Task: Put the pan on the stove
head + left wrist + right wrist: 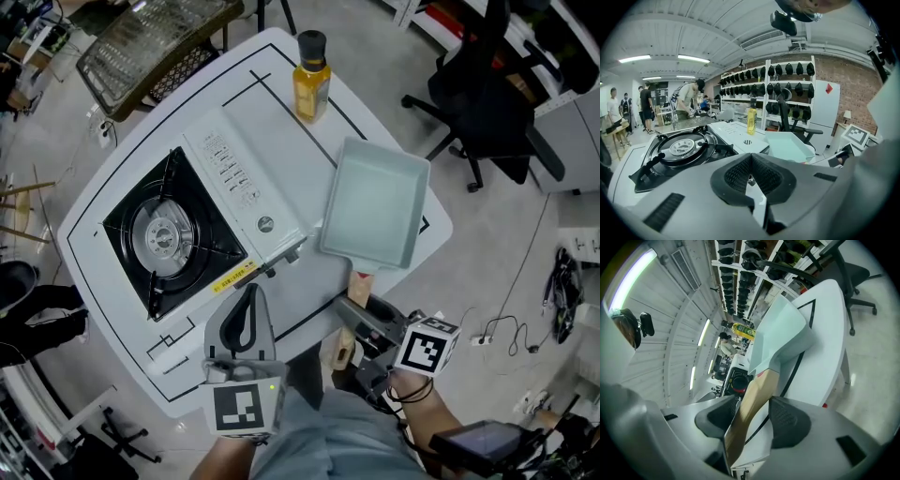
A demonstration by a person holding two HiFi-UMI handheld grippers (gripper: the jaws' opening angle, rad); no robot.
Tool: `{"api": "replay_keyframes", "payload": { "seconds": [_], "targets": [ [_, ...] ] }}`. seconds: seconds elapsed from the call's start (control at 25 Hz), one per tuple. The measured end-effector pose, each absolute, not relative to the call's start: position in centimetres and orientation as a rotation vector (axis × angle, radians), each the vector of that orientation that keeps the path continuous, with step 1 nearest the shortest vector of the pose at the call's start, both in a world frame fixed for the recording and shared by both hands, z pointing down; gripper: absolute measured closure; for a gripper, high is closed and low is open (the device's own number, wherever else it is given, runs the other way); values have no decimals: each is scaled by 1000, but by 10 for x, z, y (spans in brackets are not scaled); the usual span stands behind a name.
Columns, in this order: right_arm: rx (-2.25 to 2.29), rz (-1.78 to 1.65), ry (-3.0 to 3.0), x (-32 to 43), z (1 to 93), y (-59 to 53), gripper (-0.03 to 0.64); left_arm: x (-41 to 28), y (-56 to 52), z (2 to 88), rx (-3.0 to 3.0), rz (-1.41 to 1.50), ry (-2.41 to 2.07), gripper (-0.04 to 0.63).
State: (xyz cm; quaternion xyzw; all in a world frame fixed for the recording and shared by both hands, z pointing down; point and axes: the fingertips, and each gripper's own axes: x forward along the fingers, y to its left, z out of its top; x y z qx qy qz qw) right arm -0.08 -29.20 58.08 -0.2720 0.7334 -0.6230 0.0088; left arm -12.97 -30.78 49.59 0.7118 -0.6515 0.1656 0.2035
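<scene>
Pan (375, 202): square, pale teal, empty, with a wooden handle (360, 281). It rests on the white surface (375, 122), just right of the stove (173, 234) and not on it. Its near left edge is close to the stove's front right corner. The handle points toward the person, out past the surface's near edge.

Right claw (361, 314): closed onto the handle. In the right gripper view the claw (754, 420) has a dark pad on either side of the wooden handle (754, 404), with the pan (780, 333) beyond it.

Left claw (246, 314): closed with nothing in it, over the near part of the surface in front of the stove. In the left gripper view its pads (751, 176) meet at the tip, with the stove (684, 150) and pan (787, 145) ahead.

Stove: single-burner tabletop unit. It has a black burner well with a round silver head on the left and a white panel with a round knob on the right. It sits at an angle across the surface.

Bottle (311, 80): yellow liquid, dark cap, upright. It stands at the far side of the surface, beyond both pan and stove and well apart from the pan.

Surface: white with rounded corners, marked with black outline strips.

Surroundings: black office chair (487, 103) on the floor to the right, and a wire rack (155, 37) beyond the far left corner.
</scene>
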Motion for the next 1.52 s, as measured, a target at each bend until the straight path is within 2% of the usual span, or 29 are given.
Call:
{"api": "replay_keyframes", "payload": {
  "seconds": [0.36, 0.92, 1.52],
  "targets": [
    [-804, -1966, 2256, -2, 579, -291, 400, -128, -303, 491, 1998, 462, -1814, 577],
    [-767, -2013, 2024, -1, 563, -303, 479, -138, -309, 471, 2028, 444, -1841, 577],
    [-773, -1917, 2057, 4, 502, -316, 483, -146, -317, 428, 2075, 393, -1881, 577]
  ]
}}
